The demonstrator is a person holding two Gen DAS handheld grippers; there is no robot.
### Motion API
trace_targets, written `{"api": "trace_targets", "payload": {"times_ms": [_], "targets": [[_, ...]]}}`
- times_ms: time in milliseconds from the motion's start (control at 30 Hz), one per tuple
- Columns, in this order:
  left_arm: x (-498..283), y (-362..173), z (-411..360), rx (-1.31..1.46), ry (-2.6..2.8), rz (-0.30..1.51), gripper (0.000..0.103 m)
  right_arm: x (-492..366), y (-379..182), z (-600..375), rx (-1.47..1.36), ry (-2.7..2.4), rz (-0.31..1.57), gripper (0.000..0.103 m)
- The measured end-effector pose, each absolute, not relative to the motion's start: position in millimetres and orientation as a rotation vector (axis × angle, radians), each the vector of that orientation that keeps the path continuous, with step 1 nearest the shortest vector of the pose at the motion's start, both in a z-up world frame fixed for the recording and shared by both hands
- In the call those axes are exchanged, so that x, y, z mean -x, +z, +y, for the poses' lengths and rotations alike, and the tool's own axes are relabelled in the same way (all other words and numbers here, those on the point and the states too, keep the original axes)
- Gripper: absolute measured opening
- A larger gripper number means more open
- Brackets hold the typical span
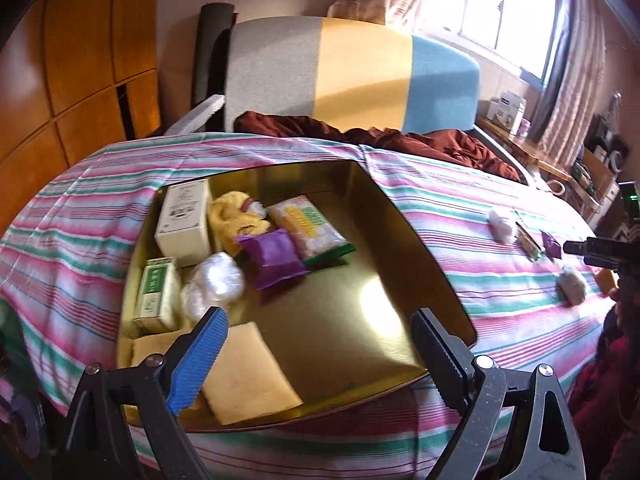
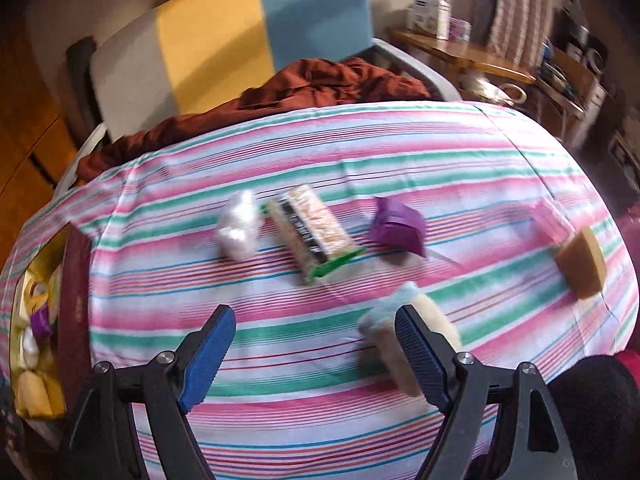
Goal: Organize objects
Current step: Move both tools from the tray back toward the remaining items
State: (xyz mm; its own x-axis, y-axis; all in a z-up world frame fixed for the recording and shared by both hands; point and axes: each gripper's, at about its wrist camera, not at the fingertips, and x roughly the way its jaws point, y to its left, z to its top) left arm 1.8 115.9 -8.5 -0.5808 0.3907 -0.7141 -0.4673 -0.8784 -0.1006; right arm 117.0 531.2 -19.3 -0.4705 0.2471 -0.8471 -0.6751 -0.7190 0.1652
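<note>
A gold tin box (image 1: pixel 404 304) lies on the striped bedcover (image 1: pixel 460 216). It holds two white boxes, a yellow sponge (image 1: pixel 248 372), a purple packet (image 1: pixel 274 258), a white wad and a snack pack. My left gripper (image 1: pixel 318 320) is open and empty over the tin. My right gripper (image 2: pixel 314 316) is open and empty above the bedcover (image 2: pixel 320 152). Ahead of it lie a white wad (image 2: pixel 238 232), a snack pack (image 2: pixel 310 232), a purple packet (image 2: pixel 398 224), an orange sponge (image 2: pixel 582 262) and a pale blue-and-cream sponge (image 2: pixel 384 320) by its right finger.
A grey, yellow and blue headboard (image 1: pixel 340 72) and a brown blanket (image 1: pixel 360 136) stand behind the bedcover. A wooden wardrobe (image 1: pixel 60 60) is at the left. A wooden side table (image 2: pixel 460 52) with boxes stands at the right under a window.
</note>
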Motion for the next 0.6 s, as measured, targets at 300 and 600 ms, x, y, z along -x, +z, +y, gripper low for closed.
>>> {"api": "trace_targets", "payload": {"times_ms": [300,600], "targets": [[-7,-4,172,1.049,2.317,0.177,0.093,-168,-32,583,0.838,2.066,1.117,0.084],[-24,-15,246,1.064,2.129,0.295,0.093,-176,-37,592,0.764,2.060,1.235,0.084]]}}
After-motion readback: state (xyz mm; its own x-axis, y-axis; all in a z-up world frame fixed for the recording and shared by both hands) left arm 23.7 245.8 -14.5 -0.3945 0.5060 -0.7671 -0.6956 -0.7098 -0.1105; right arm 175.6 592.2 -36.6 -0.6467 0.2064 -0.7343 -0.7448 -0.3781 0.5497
